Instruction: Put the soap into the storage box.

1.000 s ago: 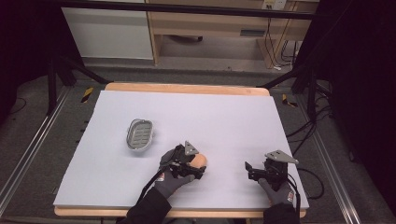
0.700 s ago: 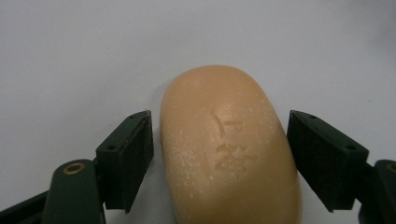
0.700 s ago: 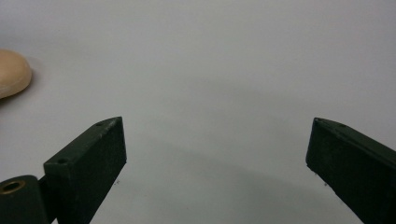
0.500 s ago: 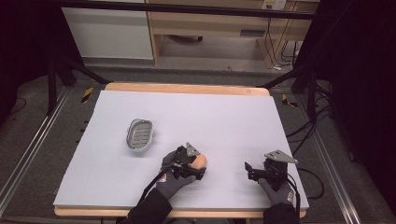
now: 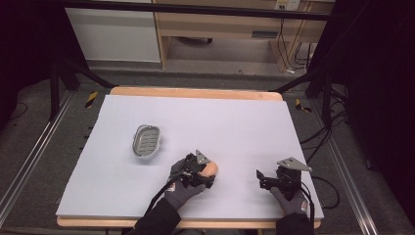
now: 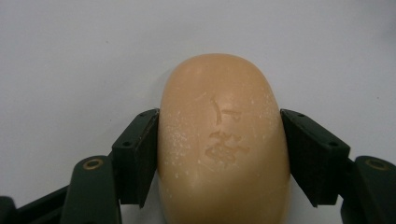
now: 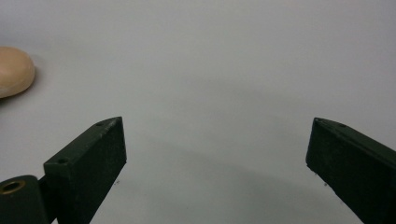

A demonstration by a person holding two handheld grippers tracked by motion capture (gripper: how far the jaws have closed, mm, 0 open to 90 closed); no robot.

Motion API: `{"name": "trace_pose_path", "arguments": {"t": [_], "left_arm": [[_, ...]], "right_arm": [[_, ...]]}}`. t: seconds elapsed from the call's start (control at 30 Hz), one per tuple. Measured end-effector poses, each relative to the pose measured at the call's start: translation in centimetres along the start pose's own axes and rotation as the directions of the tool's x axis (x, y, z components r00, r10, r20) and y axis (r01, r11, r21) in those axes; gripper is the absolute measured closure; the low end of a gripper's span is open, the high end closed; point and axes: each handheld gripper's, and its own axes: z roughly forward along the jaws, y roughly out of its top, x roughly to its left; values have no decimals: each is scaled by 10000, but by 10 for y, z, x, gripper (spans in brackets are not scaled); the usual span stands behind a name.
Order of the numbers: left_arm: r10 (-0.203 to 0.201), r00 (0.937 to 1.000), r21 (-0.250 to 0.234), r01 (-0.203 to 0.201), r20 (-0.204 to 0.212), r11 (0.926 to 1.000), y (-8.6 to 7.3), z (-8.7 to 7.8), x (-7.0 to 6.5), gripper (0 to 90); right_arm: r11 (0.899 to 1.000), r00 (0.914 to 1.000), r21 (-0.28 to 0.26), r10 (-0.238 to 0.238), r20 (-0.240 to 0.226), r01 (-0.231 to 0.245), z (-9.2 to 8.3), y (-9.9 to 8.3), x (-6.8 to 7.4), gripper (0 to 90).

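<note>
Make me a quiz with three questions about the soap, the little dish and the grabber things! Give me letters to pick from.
1. Where is the grey oval metal soap dish?
A. left of the left gripper, farther up the table
B. under the right gripper
C. on the floor

2. What colour is the oval bar of soap?
A. green
B. peach-orange
C. blue

3. What is the right gripper doing?
A. squeezing the soap
B. holding the dish
C. open, holding nothing

Answers:
1. A: in the high view the dish sits up and left of the left gripper.
2. B: the left gripper view shows it peach-orange between the jaws.
3. C: the right gripper view shows its jaws wide apart over the bare white tabletop.
</note>
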Motion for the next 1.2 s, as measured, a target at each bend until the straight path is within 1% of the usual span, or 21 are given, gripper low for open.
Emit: {"name": "trace_pose_path", "arguments": {"t": [0.17,0.4,0.43,0.57,0.67,0.7,0.73,0.87,0.93,1.0,1.07,1.2], "left_arm": [[15,10000,28,-15,-12,10000,0,0,0,317],[116,9999,69,-117,84,9999,0,-1,0,318],[115,9998,55,-116,146,9999,0,-2,0,319],[151,9998,-15,-151,141,9999,0,-4,0,319],[174,9996,-119,-171,217,9998,1,-12,1,319],[174,9996,-119,-171,217,9998,1,-12,1,319],[235,9994,-169,-231,253,9996,2,-16,2,319],[223,9993,-334,-212,308,9992,4,-24,3,319],[185,9994,-441,-172,300,9989,4,-31,6,319],[171,9995,-410,-160,265,9990,5,-34,7,319],[131,9996,-517,-118,256,9986,5,-39,10,319],[104,9997,-581,-90,236,9983,5,-43,13,319]], "right_arm": [[10000,10000,11,-41,20,41,0,0,0,53],[10000,10000,46,58,12,-58,0,0,0,53],[10000,10000,43,60,12,-60,0,0,0,53],[10000,10000,35,40,5,-40,0,0,-1,53],[10000,10000,34,58,7,-58,0,-1,-1,53],[10000,10000,34,58,7,-58,0,-1,-1,53],[10000,10000,28,51,11,-51,0,-1,-1,53],[10000,10000,22,85,0,-85,0,0,-1,53],[9999,9999,21,101,-5,-101,0,0,-1,53],[9999,9999,31,118,-25,-118,0,0,-1,53],[9999,9999,39,126,-13,-126,0,0,0,53],[10000,10000,26,93,-7,-93,0,0,-1,53]]}}
